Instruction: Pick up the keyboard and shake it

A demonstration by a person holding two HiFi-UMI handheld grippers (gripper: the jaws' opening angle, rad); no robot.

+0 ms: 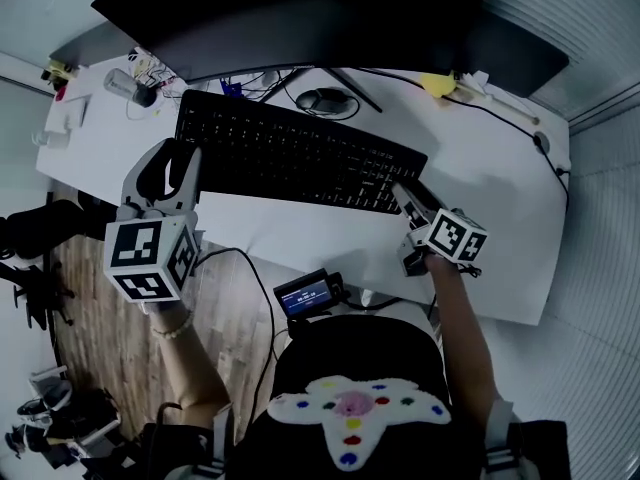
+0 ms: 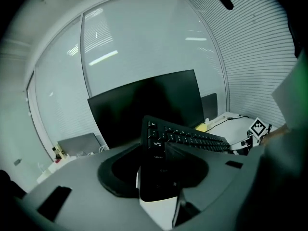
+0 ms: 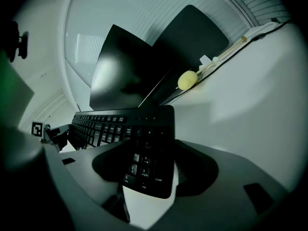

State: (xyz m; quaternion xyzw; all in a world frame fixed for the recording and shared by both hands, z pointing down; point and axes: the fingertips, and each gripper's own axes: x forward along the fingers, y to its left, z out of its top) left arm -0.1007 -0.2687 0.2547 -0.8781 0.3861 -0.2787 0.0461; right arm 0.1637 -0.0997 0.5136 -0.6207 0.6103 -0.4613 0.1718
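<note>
Head view: the black keyboard (image 1: 300, 153) runs slantwise across the middle of the frame, from upper left down toward the right, held at both ends over the white table (image 1: 500, 208). The left tool (image 1: 186, 173) is closed on the keyboard's left short end, and the right tool (image 1: 408, 203) is closed on the end with the number keys. The left gripper view shows this grip up close. The end of the keyboard sits between the two jaws at lower centre, and the rest of the key rows stretch away to the right toward the other tool's marker cube. In the right gripper view the number pad fills the gap between the jaws at lower centre. The long body of the keyboard recedes to the left, and bare table shows to the right of it.

Behind the keyboard, along the top of the head view, a wide dark monitor (image 1: 300, 8) leans over the table. A mouse (image 1: 325, 100) rests near its stand, just past the keyboard's far edge. A small yellow object (image 1: 437, 84) sits at upper right beside a thin cable (image 1: 500, 108) that trails toward the table's right corner. At the near edge of the table, at lower centre, a small device (image 1: 308, 293) with a lit screen is fixed. Wooden floor (image 1: 100, 338) shows at lower left.
</note>
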